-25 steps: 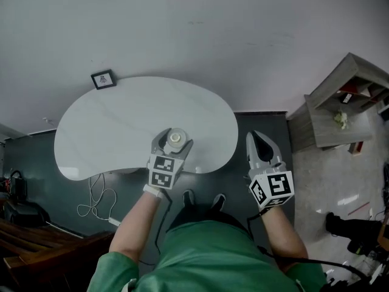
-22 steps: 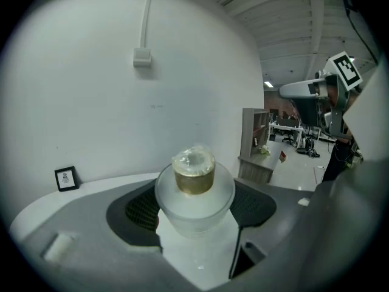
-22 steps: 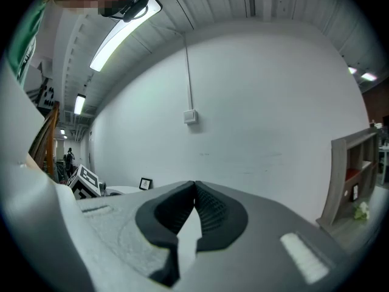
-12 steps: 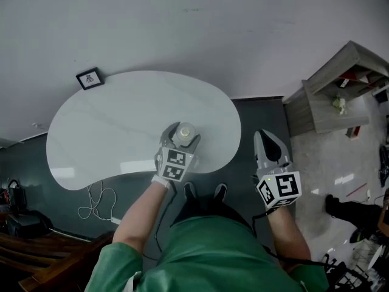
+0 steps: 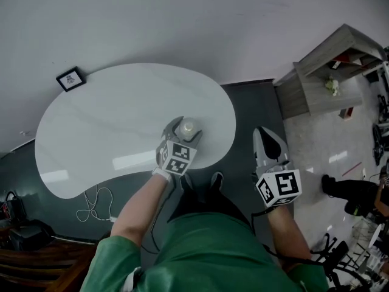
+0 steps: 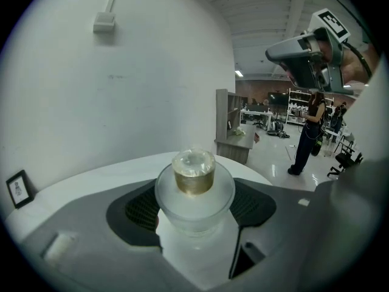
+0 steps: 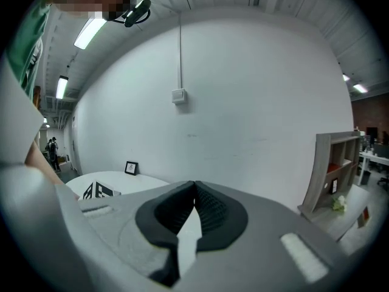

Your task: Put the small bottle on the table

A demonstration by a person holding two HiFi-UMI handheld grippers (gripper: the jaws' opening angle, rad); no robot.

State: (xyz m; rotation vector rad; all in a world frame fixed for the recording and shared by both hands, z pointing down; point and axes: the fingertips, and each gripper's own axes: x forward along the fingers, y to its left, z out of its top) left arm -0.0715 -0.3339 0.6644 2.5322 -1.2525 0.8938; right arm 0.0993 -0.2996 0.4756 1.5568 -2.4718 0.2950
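Bottle placement looks nearly done: the left gripper [image 5: 184,128] clamps the small bottle [image 6: 194,204] by its clear body, gold cap [image 6: 194,165] up, upright over the near right edge of the white table [image 5: 109,120] (whether its base touches the top, I cannot tell). Holding it upright suits setting it down flat. The right gripper [image 5: 265,137] hangs off the table to the right, jaws pressed together on nothing, out of the way.

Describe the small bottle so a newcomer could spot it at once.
Find the white kidney-shaped table against the wall. Near its front right edge, the left hand-held gripper grips the small bottle. It is frosted clear with a gold cap, unlike the dark framed picture at the table's far left.
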